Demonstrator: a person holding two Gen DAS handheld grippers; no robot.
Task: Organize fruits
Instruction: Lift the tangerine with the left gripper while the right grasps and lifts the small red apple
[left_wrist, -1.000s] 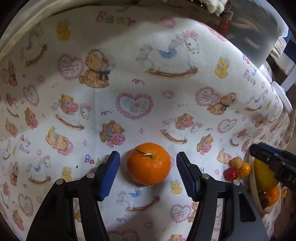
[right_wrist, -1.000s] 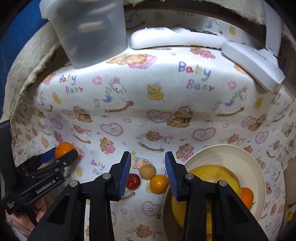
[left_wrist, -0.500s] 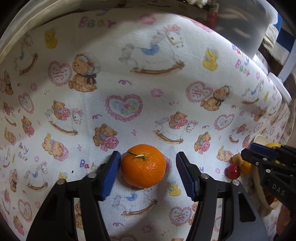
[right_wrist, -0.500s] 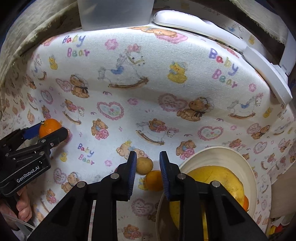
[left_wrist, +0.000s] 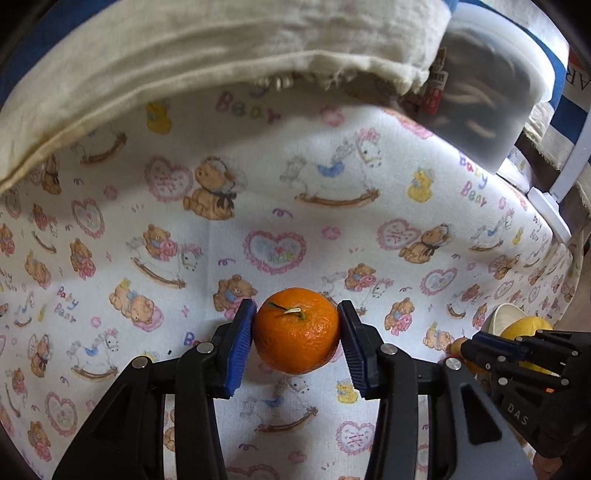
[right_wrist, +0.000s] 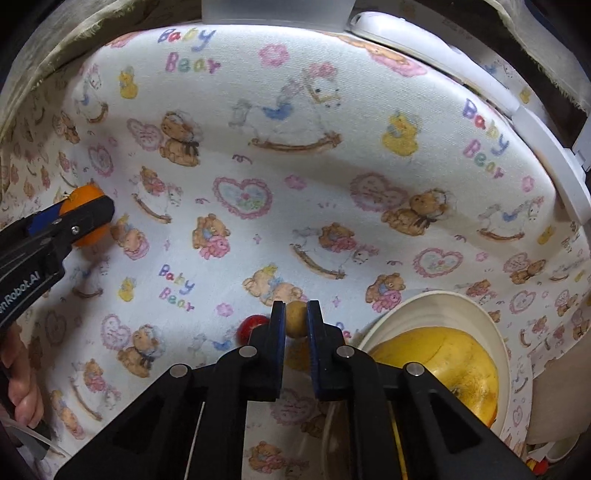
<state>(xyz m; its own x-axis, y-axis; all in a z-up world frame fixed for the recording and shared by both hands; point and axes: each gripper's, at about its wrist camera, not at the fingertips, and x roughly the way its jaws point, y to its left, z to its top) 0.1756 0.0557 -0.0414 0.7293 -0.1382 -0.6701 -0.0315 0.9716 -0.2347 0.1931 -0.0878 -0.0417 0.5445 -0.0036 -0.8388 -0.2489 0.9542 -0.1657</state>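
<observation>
On the bear-print cloth lies an orange mandarin (left_wrist: 296, 334) with a short stem. My left gripper (left_wrist: 296, 305) is closing on it, and both blue pads touch its sides. In the right wrist view the same mandarin (right_wrist: 83, 194) shows behind the left gripper's finger (right_wrist: 85, 218). My right gripper (right_wrist: 296, 306) is shut on a small tan fruit (right_wrist: 297, 321). A small red fruit (right_wrist: 251, 326) lies just left of it. A white bowl (right_wrist: 476, 314) to the right holds a large yellow fruit (right_wrist: 443, 362).
A translucent plastic container (left_wrist: 491, 92) stands at the far edge of the cloth, with a long white device (right_wrist: 443, 48) beside it. A cream cloth fold (left_wrist: 184, 74) borders the far left. A person's hand (right_wrist: 22, 384) holds the left gripper.
The left jaws have come together onto the mandarin. The right gripper has dropped toward the small fruits beside the bowl, and its jaws have shut on the tan one.
</observation>
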